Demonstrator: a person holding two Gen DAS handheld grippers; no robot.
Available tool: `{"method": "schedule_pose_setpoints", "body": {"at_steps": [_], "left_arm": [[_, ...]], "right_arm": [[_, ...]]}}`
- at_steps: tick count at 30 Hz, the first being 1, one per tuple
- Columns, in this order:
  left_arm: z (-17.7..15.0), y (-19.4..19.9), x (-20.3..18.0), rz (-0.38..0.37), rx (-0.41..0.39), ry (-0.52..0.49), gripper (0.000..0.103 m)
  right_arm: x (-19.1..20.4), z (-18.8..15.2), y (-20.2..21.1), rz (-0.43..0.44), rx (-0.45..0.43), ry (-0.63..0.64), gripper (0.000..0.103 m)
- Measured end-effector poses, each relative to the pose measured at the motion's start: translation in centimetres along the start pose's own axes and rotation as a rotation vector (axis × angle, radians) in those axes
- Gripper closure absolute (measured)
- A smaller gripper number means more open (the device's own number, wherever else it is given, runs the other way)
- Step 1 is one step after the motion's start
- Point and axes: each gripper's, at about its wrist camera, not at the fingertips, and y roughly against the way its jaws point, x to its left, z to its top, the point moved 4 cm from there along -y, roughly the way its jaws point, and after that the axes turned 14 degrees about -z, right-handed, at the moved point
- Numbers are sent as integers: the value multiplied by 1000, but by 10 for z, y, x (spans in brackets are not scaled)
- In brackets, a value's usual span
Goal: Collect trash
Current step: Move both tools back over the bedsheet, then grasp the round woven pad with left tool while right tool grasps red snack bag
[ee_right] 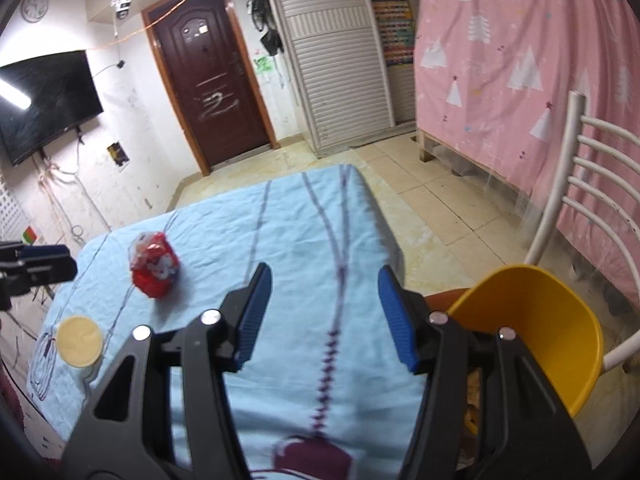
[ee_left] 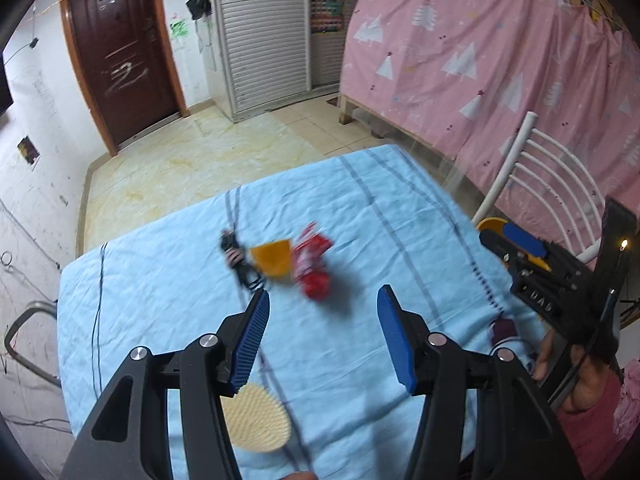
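The desk wears a pale blue cloth cover (ee_left: 168, 280), matt and finely creased, with dark woven stripes. On it the crumpled red foil wrapper (ee_right: 154, 265) shines glossy, and nearer than that wrapper a round tan woven lid (ee_right: 79, 341) looks rough and matt. Each claw, left (ee_left: 322, 304) and right (ee_right: 325, 283), has matt black plastic arms, bright metal pivot screws and ribbed blue rubbery pads; beside the right one sits a smooth yellow plastic bin (ee_right: 552, 320).
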Motion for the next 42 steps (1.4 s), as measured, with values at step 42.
{"method": "schedule_pose_setpoints", "body": {"at_steps": [42], "left_arm": [[-76,-29,89,-22,40,146,60]], "right_arm": [[158,-6,-36,152,134,263,40]]}}
